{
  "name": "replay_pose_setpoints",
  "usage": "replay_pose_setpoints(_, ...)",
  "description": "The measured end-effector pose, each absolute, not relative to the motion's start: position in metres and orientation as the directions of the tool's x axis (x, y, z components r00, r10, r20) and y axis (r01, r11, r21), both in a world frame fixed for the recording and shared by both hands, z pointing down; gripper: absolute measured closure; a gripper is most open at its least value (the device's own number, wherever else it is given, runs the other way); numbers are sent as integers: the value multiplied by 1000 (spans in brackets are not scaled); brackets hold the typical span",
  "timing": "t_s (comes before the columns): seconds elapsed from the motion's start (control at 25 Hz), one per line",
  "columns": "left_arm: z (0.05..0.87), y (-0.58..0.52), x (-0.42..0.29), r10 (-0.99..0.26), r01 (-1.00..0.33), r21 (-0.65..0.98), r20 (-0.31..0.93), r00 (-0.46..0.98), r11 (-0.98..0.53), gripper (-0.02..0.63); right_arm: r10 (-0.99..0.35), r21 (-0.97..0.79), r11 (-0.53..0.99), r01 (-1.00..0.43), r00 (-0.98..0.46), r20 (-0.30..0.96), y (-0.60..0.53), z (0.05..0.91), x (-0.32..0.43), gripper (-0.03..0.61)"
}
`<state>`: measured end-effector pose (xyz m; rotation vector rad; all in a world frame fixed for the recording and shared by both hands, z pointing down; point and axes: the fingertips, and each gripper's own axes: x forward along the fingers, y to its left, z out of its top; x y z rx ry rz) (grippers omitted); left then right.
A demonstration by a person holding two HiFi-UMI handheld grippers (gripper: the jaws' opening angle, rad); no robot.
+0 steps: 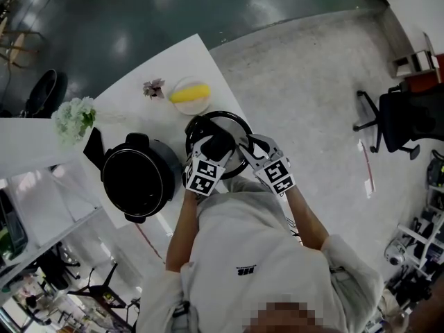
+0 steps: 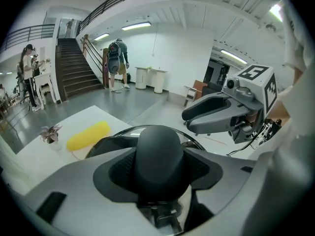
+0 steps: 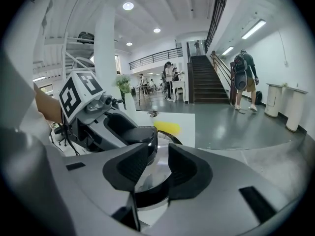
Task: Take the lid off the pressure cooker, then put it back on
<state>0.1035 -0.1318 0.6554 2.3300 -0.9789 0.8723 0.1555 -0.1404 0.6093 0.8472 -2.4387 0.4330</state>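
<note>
1. Clamping the lid's (image 1: 229,125) black knob (image 2: 158,151), our left gripper's (image 2: 158,168) fingers (image 2: 118,173) hold it; our right gripper's (image 3: 157,163) fingers (image 3: 189,168) sit narrow about its rim, grip unclear.
2. One lid, just beside one open pressure cooker (image 1: 168,168) on the tabletop (image 1: 125,109).
3. Beyond we see one yellow item (image 1: 189,93), two plants (image 1: 73,116) (image 1: 154,87).

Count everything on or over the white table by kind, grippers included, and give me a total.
Pressure cooker pot: 1
Lid: 1
Plate: 1
Yellow item on the plate: 1
Flowers: 2, white bouquet and small sprig
Unclear black piece beside the pot: 1
Grippers: 2, left gripper and right gripper
Total: 9
</note>
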Motion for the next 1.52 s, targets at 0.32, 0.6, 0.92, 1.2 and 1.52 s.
replay_pose_setpoints(0.32,680,-131,100,-477,-782,174,707,522,-598,325,-465,-118,761,-637,-664,585,-138,629,157,446)
replay_pose_setpoints(0.6,692,-132,97,-488,-794,167,710,508,-585,324,-454,-121,761,-637,-657,602,-134,639,158,446)
replay_pose_setpoints(0.92,704,-135,92,-504,-807,126,722,474,-578,324,-445,-117,765,-633,-651,614,-130,656,159,446)
replay_pose_setpoints(1.2,708,-138,93,-526,-812,91,719,455,-577,322,-439,-131,766,-630,-660,610,-131,651,156,445)
replay_pose_setpoints(1.52,707,-137,93,-534,-818,94,714,452,-567,317,-443,-130,767,-628,-665,601,-127,649,155,445)
